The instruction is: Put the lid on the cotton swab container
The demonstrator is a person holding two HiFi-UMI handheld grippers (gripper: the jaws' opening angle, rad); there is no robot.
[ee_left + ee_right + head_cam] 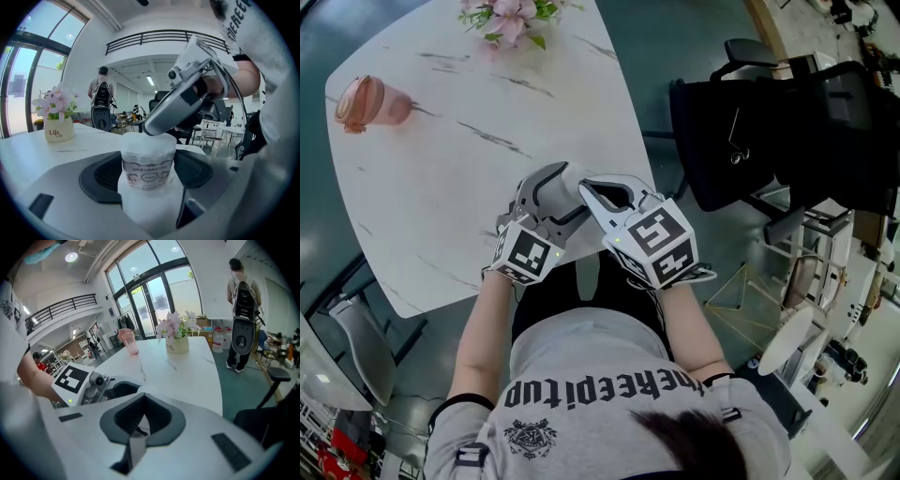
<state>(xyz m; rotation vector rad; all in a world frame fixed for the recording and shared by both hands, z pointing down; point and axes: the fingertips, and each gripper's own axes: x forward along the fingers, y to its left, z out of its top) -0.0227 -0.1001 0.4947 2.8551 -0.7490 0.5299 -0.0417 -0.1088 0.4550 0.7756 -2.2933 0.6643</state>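
The cotton swab container (148, 161) is a white frosted tub with a printed label band, upright between my left gripper's jaws. My left gripper (147, 190) is shut on its lower body. A frosted white cap section sits on top of the tub. The tip of my right gripper (154, 125) rests on that top, jaws together. In the head view the left gripper (551, 192) and right gripper (598, 195) meet over the table's near edge, and the tub is hidden between them. In the right gripper view the right gripper (140, 420) shows only a thin white sliver between its pads.
On the white marbled table (469, 187) a pink cup (370, 103) stands at the far left and a flower pot (511, 19) at the far edge. A black chair with a bag (769, 131) stands to the right. A person with a backpack (243, 301) stands beyond the table.
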